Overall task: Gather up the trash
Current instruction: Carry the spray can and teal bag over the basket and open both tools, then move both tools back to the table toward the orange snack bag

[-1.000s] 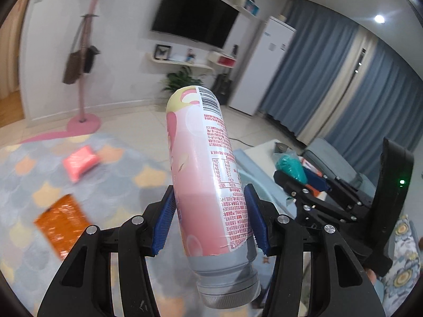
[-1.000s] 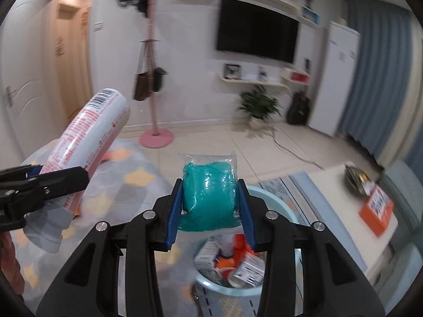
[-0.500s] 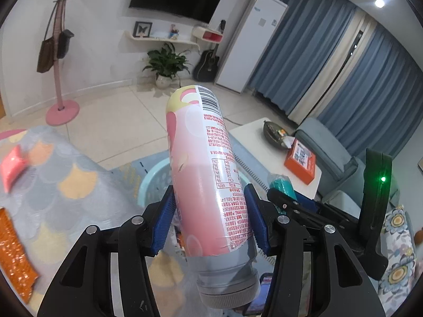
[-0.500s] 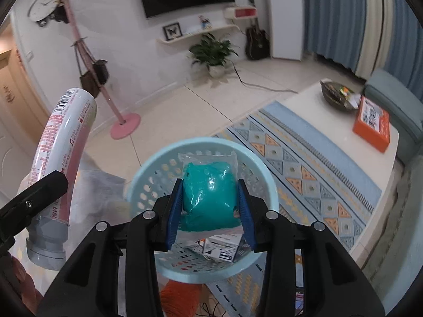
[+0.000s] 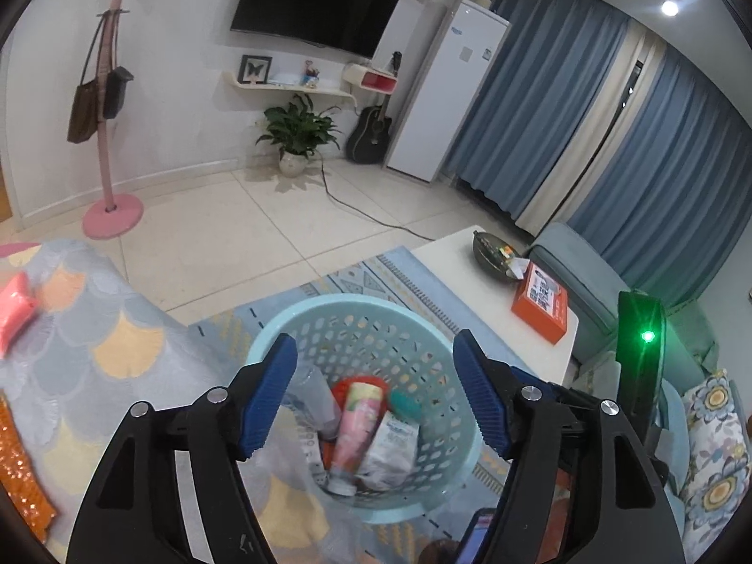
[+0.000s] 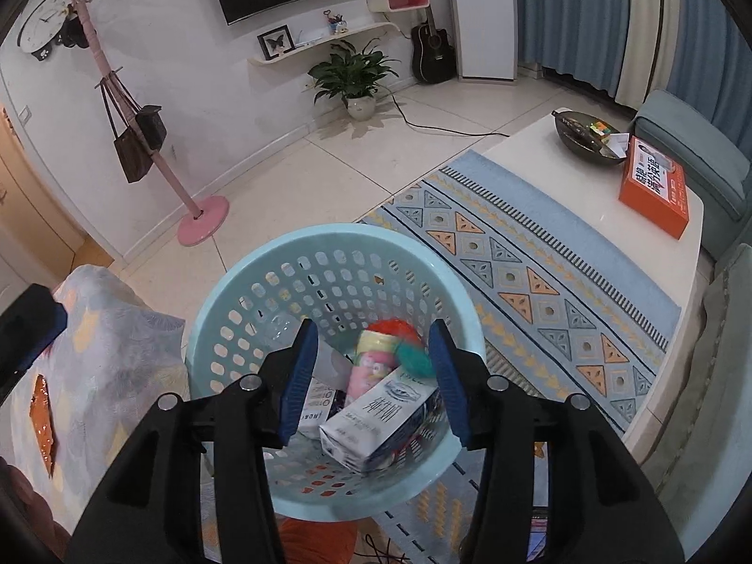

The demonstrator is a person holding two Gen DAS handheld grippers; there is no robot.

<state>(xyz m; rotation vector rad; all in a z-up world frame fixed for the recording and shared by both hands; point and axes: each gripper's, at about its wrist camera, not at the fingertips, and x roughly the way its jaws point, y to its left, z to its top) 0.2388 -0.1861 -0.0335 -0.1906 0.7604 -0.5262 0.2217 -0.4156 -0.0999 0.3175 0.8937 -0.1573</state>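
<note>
Now both my tools, left (image 5: 376, 392) and right (image 6: 371, 380), have just been opening and hang spread, empty, over the blue basket (image 5: 301, 324). The pink bottle (image 5: 353, 427) lies inside (cap nearest me), its length running away from me.

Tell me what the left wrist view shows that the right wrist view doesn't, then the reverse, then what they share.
Only the left wrist view shows the pink packet on the patterned blanket, the ceiling light and the flowered cushion.

Only the right wrist view shows the wall clock and the printed face of the milk carton.

Both show the blue basket holding the pink bottle and teal packet, the orange box, and an empty gripper above the basket: left gripper, right gripper. Both jaws have just been opening.
</note>
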